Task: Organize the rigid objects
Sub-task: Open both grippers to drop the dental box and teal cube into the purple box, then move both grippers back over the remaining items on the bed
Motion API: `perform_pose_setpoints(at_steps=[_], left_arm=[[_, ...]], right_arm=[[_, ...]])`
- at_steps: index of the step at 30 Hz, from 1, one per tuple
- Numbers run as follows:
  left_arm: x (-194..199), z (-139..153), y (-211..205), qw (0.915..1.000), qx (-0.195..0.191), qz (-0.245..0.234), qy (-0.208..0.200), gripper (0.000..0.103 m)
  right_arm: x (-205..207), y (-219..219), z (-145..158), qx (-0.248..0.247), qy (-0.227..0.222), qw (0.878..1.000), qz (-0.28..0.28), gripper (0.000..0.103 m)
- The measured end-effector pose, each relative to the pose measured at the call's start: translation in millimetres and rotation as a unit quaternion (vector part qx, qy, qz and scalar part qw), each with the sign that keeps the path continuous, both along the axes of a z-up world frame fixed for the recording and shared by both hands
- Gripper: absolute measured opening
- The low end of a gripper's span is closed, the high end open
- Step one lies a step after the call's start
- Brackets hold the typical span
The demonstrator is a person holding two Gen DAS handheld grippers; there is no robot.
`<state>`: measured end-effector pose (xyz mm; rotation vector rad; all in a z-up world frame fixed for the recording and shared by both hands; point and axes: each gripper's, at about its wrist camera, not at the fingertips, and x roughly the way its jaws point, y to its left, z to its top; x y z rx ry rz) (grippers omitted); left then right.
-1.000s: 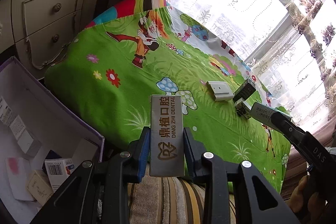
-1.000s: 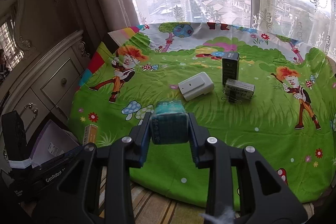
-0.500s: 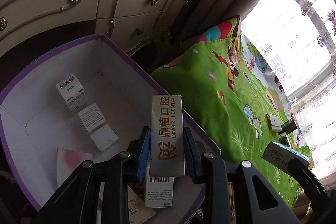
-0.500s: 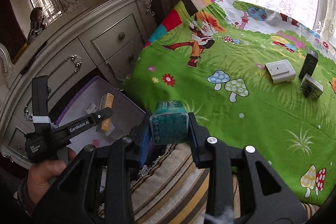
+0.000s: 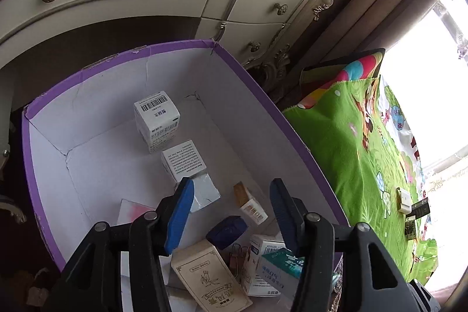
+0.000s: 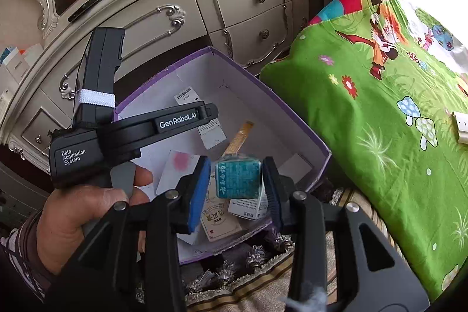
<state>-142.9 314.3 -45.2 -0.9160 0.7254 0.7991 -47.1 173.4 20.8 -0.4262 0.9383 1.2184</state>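
Hovering over the purple box (image 5: pixel 263 95), left claw (image 5: pixel 231 212) gapes empty; right claw (image 6: pixel 237 189) spread around teal box (image 6: pixel 238 176).

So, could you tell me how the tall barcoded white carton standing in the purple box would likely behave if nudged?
The white carton stands upright on a small base, so it would probably tip rather than slide. It looks like thin card, likely light and crushable. The purple box has a smooth floor, offering little grip.
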Motion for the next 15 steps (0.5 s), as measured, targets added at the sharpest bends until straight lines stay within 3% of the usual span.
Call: perform_pose_setpoints(at_steps=[1, 3, 15], left_arm=[[0.4, -0.3, 0.0, 1.0000, -0.001, 0.002, 0.000, 0.058], [2.5, -0.7, -1.5, 1.0000, -0.001, 0.004, 0.002, 0.058], [15.8, 10.1, -8.3, 0.9999, 0.008, -0.010, -0.001, 0.058]], right_arm=[[0.3, -1.5, 0.4, 0.003, 0.000, 1.000, -0.003, 0.062], [3.1, -5.4, 1.7, 0.008, 0.003, 1.000, -0.010, 0.066], [34.8, -30.4, 14.1, 0.022, -0.007, 0.998, -0.063, 0.073]])
